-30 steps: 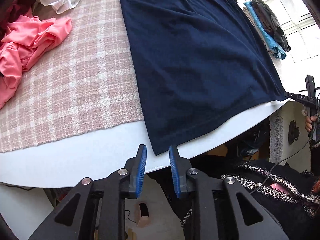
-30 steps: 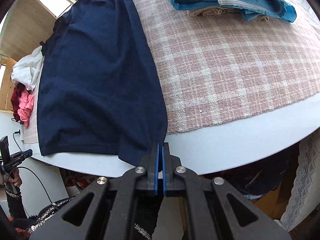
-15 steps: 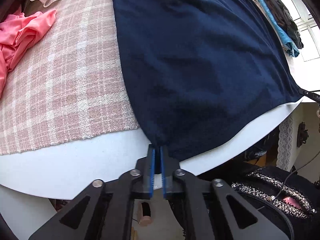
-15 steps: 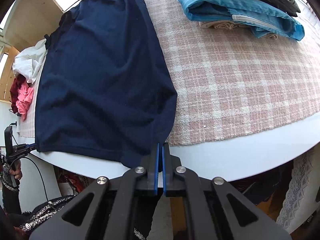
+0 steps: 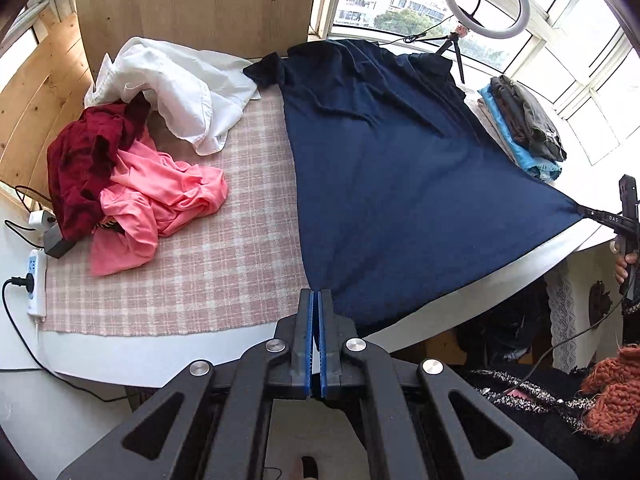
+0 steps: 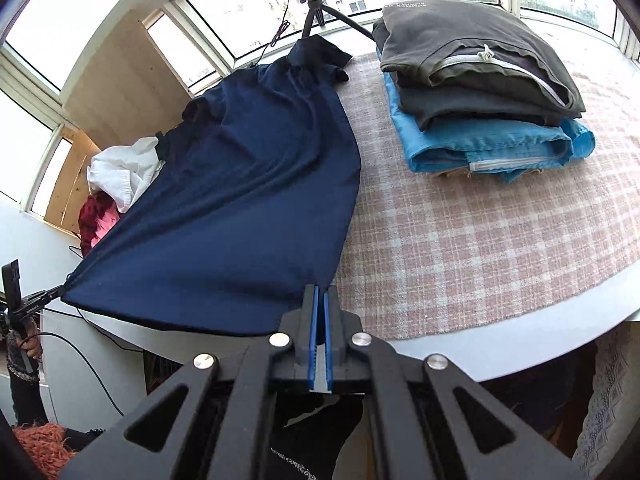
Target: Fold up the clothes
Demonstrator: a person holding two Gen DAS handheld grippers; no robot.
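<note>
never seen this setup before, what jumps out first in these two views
A navy blue garment dominates the middle of the pink plaid cloth, stretched taut by its near corners between the left gripper and right gripper, both shut on it. A loose pile of pink, red and white clothes lies on its left side; a folded stack sits on its right.

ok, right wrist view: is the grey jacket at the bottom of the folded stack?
No. The grey jacket lies on top of the folded stack, with the blue garment beneath it on the checked cloth.
</note>
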